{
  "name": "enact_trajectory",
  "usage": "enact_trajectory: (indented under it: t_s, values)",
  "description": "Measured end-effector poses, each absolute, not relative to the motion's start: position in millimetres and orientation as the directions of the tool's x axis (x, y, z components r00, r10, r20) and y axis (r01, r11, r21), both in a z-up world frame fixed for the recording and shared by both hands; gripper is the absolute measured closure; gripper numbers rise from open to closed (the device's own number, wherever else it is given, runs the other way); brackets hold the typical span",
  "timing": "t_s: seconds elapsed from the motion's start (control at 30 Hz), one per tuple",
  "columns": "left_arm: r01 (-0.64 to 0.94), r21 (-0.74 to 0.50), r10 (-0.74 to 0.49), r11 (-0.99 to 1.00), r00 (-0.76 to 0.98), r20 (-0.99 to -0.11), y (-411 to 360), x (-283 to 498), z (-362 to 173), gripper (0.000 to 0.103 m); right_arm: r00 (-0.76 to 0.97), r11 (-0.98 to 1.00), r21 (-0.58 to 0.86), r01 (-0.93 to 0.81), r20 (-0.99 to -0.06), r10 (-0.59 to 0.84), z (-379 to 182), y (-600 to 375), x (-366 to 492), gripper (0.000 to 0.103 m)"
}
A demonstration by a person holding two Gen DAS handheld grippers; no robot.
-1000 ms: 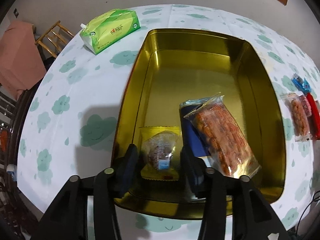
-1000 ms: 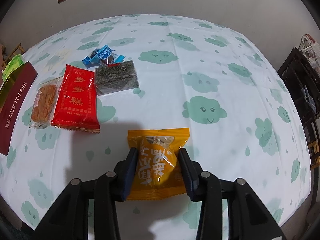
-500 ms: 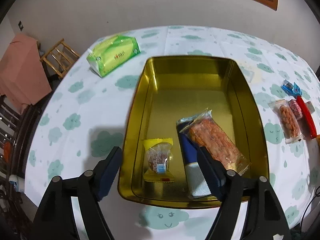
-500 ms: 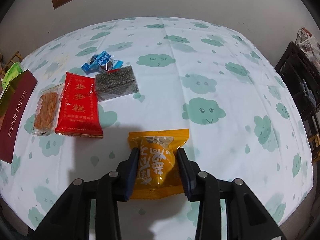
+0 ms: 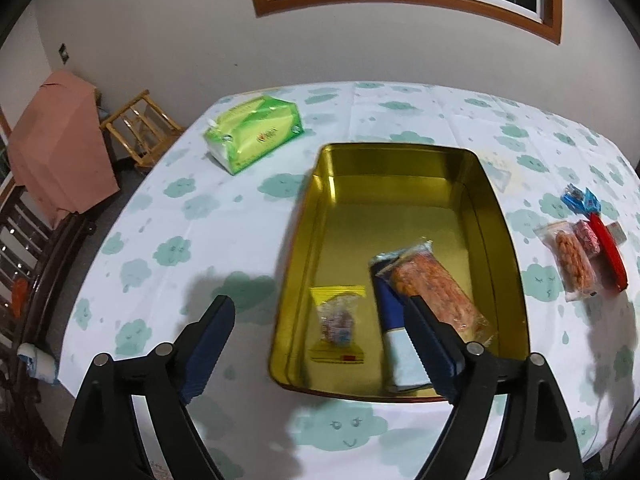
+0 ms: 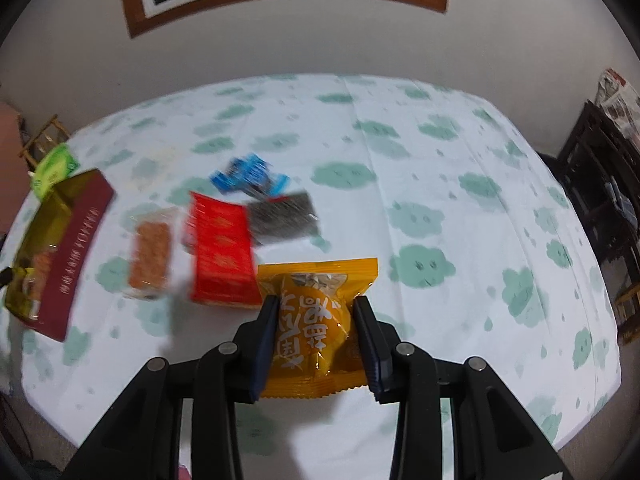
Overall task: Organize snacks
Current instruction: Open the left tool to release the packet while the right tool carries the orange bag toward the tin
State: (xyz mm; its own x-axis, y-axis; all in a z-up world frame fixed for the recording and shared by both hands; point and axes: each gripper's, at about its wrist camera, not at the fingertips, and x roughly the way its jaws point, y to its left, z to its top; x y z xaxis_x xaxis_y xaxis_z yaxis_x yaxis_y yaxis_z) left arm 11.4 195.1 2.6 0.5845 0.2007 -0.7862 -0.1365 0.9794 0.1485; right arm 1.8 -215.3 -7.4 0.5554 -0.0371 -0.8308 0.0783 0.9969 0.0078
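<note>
Right wrist view: motion blur smears the loose packets on the bench (image 6: 440, 160). Print on the red packet (image 6: 222, 254) and the lettering on the maroon tin side (image 6: 76, 256) unreadable. Blue wrapper (image 6: 250, 176) and dark packet (image 6: 282, 218) only streaks.

Left wrist view: right finger (image 5: 430, 344) of the left tool (image 5: 320, 322) covers part of the navy packet (image 5: 386, 300). Small pink item (image 5: 586, 236) beside the red packet's edge too small to identify.

The left gripper (image 5: 318, 312) is held with jaws spread wide above the near end of a gold tin (image 5: 505, 240), in which a small yellow packet (image 5: 338, 320) is laid beside a blue packet (image 5: 394, 324) overlapped by a clear orange-biscuit packet (image 5: 434, 292)
</note>
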Motion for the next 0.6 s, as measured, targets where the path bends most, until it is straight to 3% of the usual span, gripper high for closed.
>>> enact_trajectory:
  t_s: [0.6]
  values:
    - [-0.271,0.104,0.243,0.957,0.553,-0.797,252,-14,-2,0.013,0.543,0.954,0.122,-0.272,-0.799,0.257,20,-47,36,0.065]
